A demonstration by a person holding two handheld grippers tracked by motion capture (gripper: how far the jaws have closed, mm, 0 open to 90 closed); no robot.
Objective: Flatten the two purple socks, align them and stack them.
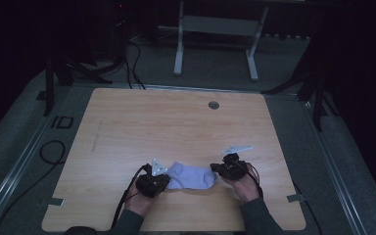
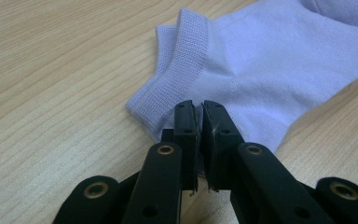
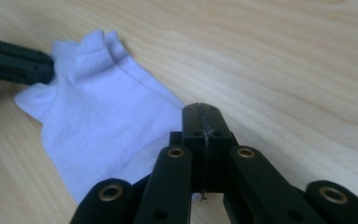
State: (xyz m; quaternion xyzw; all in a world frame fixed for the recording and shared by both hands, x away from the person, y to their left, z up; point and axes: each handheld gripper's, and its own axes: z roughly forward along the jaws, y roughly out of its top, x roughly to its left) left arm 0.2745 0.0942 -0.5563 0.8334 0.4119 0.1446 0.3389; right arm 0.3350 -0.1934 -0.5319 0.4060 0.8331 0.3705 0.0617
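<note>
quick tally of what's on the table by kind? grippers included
Socks, pale lavender: 1, the sock lying flat between the two grippers
Grippers, black: 2, the left gripper at the sock's cuff end and the right gripper at its other end
Grommets in the table: 1, the round grommet near the far edge
Total: 4

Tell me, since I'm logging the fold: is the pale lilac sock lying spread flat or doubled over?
Spread flat: the pale lilac cotton sock lies in one layer on the wooden table, ribbed cuff showing.
</note>
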